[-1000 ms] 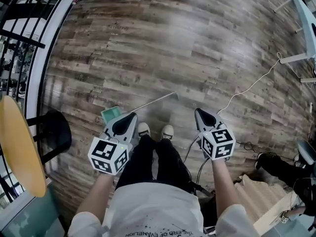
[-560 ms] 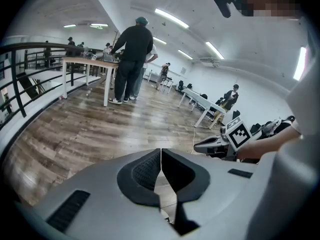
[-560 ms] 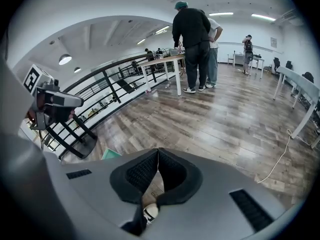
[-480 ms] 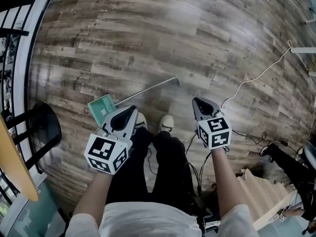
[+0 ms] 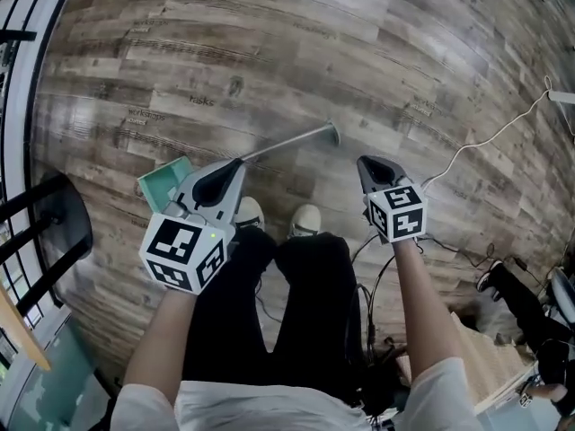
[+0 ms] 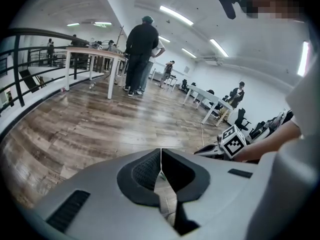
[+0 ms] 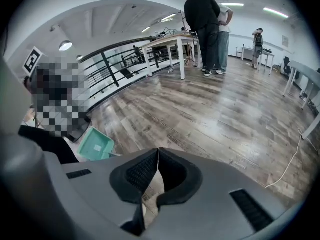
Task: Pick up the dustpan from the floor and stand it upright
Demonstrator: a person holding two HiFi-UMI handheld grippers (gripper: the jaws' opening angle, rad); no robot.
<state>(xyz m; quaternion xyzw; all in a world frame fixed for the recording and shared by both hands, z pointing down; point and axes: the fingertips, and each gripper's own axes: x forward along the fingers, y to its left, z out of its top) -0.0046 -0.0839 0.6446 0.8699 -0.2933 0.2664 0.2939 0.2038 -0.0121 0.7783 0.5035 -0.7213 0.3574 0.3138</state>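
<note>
So the dustpan [image 5: 162, 179] is lying flat on the wood floor [image 5: 296, 52], teal pan over toward the floor's left edge where the black railing [image 5: 20, 106] runs. Its long thin handle [image 5: 289, 142] slants up and to the right, away from the person's shoes [image 5: 306, 220]. In the head view the left gripper [image 5: 235, 163] hangs right over the spot where the handle meets the pan, but I can't tell if it's touching. Its own view shows the left jaws pressed tight together with nothing between them, just floorboards past the tips. The right gripper [image 5: 363, 162] is off to the right of the handle's far end, not touching it. Its jaws are closed too, tips meeting, nothing held. In the right gripper view the teal pan [image 7: 96, 144] sits low on the left, near the railing side. A white cable [image 5: 476, 147] snakes across the floor toward the right edge. Farther back a couple of people [image 7: 206, 26] are standing by a white table [image 7: 167, 46].
</note>
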